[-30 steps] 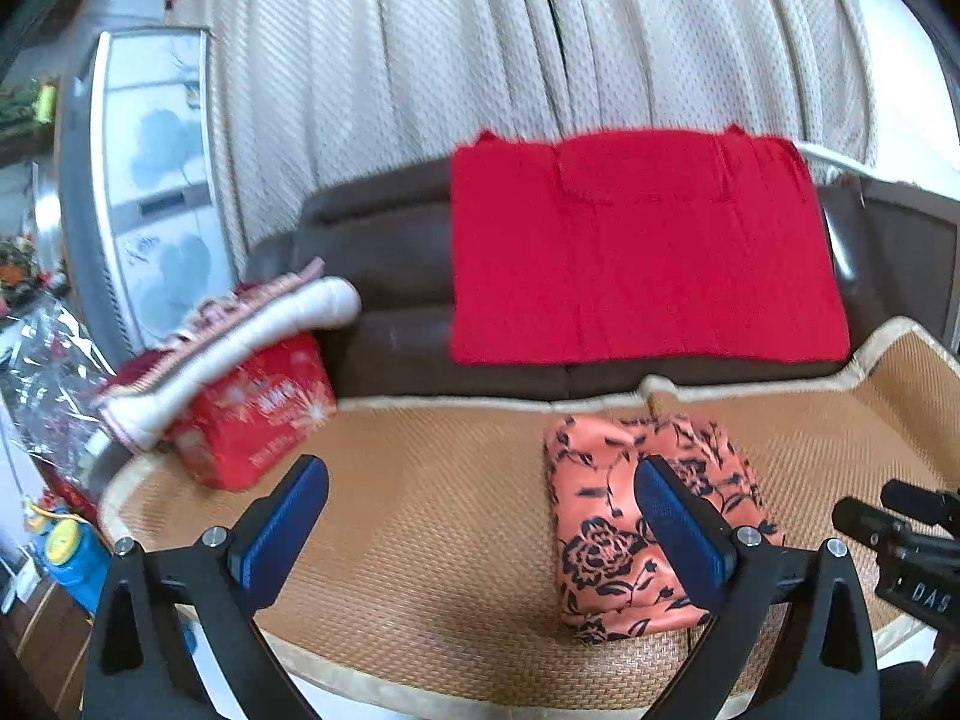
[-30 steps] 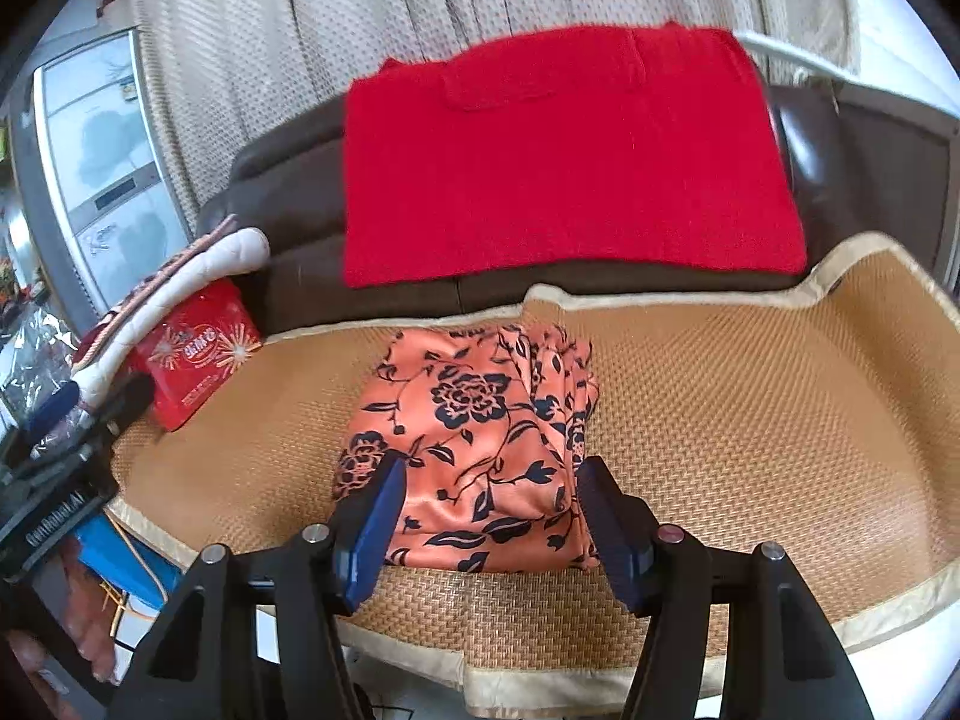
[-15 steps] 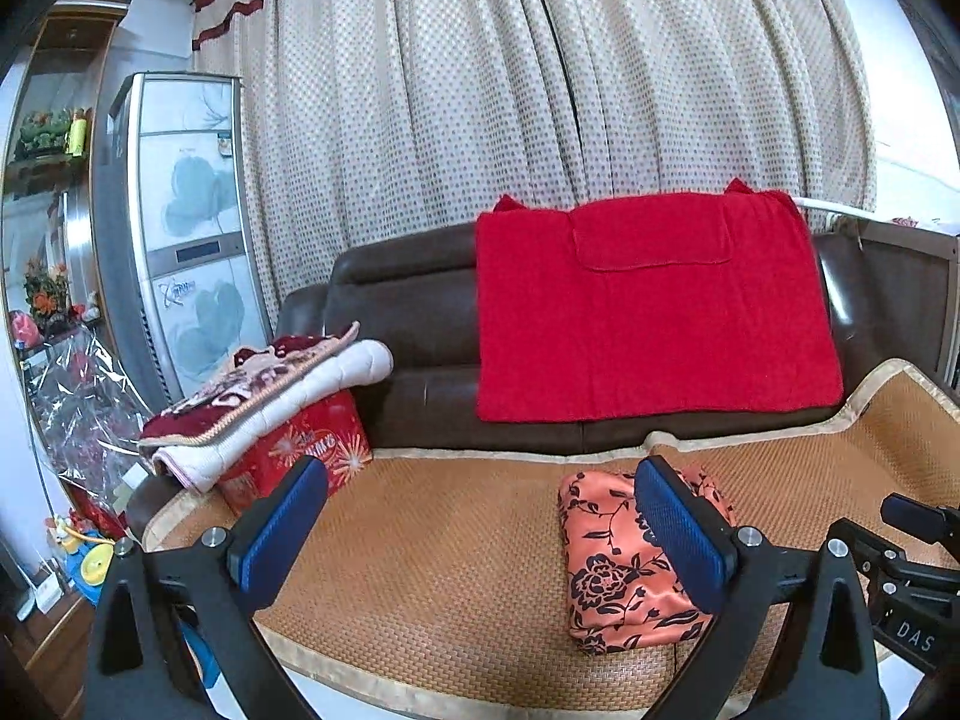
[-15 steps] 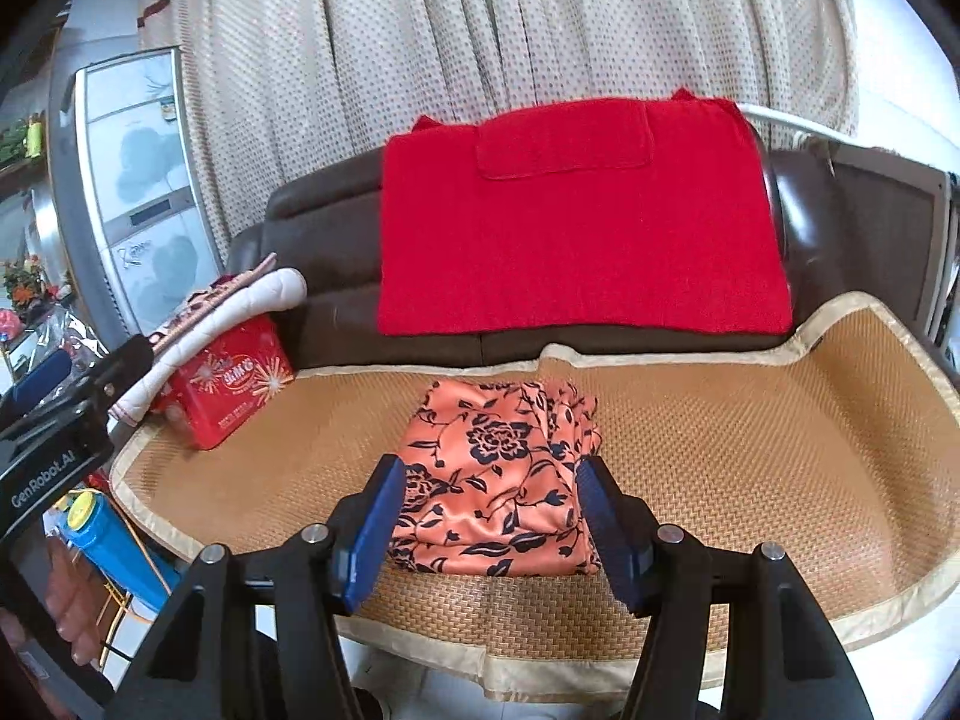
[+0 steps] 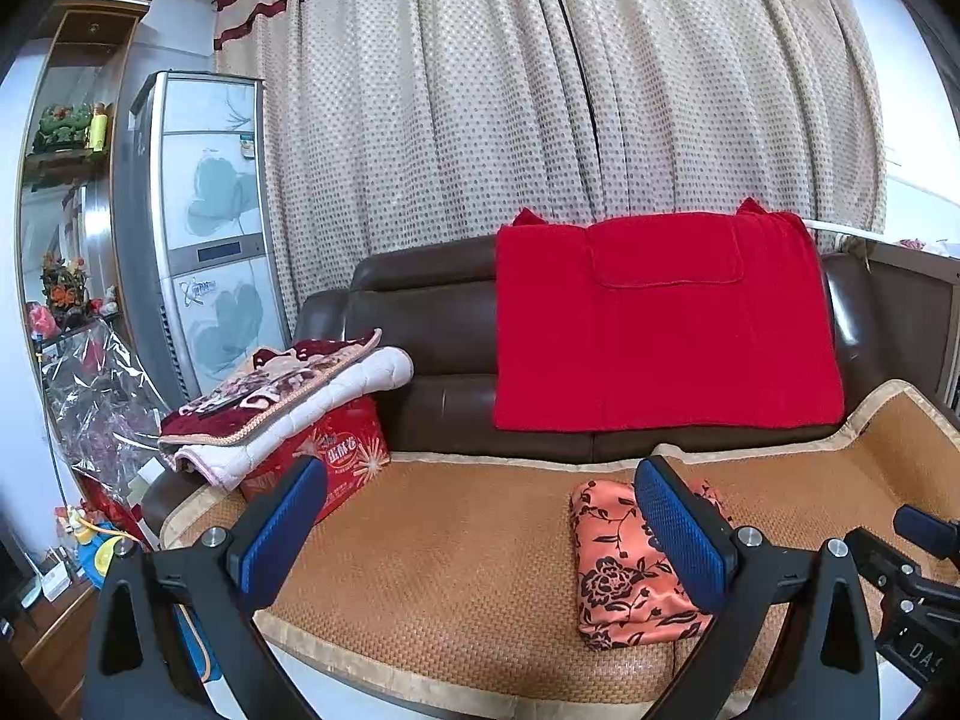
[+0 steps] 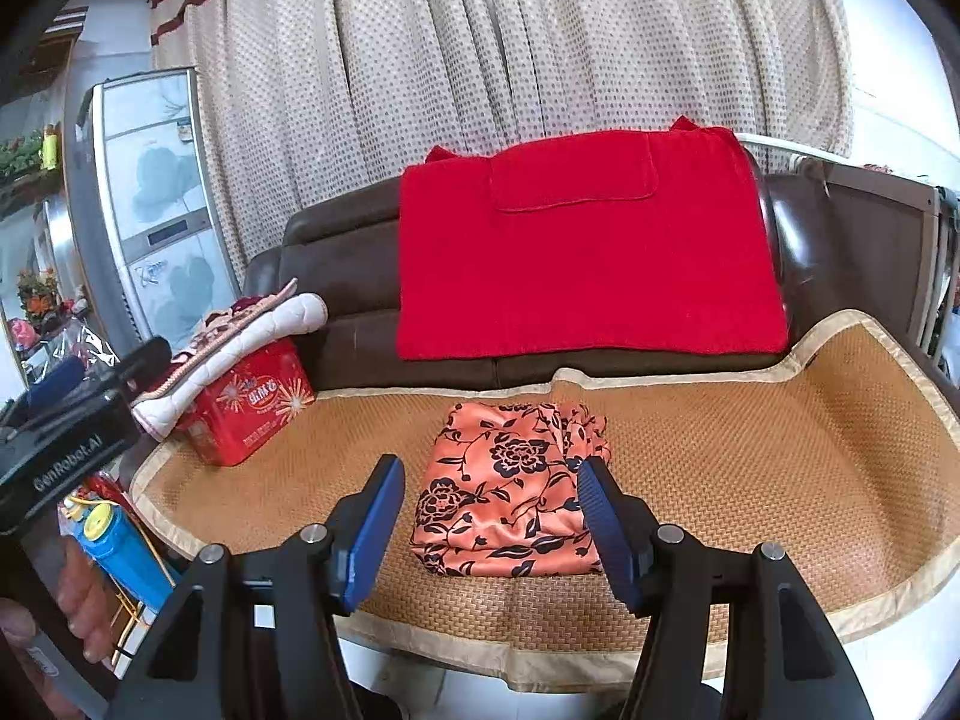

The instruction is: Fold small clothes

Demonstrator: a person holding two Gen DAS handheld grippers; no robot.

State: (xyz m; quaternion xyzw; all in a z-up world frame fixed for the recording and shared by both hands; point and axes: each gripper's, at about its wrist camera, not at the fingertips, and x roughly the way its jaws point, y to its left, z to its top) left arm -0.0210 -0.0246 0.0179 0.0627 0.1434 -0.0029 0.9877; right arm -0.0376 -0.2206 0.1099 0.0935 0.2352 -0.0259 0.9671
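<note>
Your orange floral garment [image 6: 510,492] lies folded into a compact rectangle on the sofa's woven mat [image 6: 750,468], in front of the red blanket [image 6: 588,252]. Your left gripper [image 5: 480,534] and right gripper [image 6: 489,525] hang above it, jaws apart and empty. The fold looks finished; nothing else awaits.

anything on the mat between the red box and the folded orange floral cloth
Nothing: the woven mat is bare between the red box and the orange floral cloth, clearest in the right wrist view.
</note>
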